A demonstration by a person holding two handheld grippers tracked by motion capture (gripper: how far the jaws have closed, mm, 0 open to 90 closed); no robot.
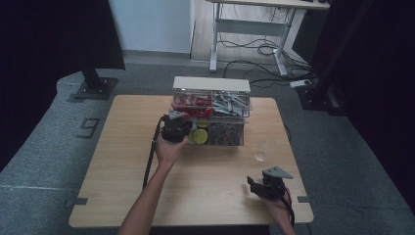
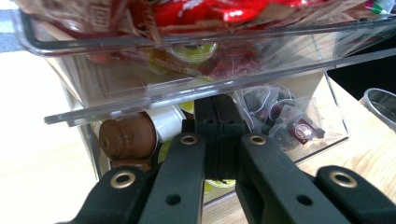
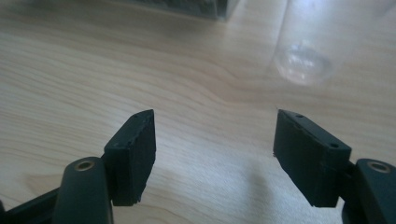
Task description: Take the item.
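Note:
A clear plastic drawer organizer [image 1: 211,85] with a white top stands at the far middle of the wooden table [image 1: 127,161]. Its upper drawer [image 2: 187,42], holding red packets, is pulled out over my left gripper [image 2: 218,109]. That gripper [image 1: 175,128] is shut, its tips against the lower drawer's front, where a brown coffee capsule [image 2: 128,137] and tea bags [image 2: 280,116] lie behind the clear wall. My right gripper [image 1: 253,183] hovers low over the table's near right part, open with nothing between its jaws [image 3: 215,135]. A clear plastic cup [image 3: 303,63] stands a little beyond it.
The clear cup [image 1: 261,152] stands between the organizer and my right gripper, and its rim [image 2: 380,100] appears at the right in the left gripper view. A desk frame with cables [image 1: 254,49] stands on the floor behind the table.

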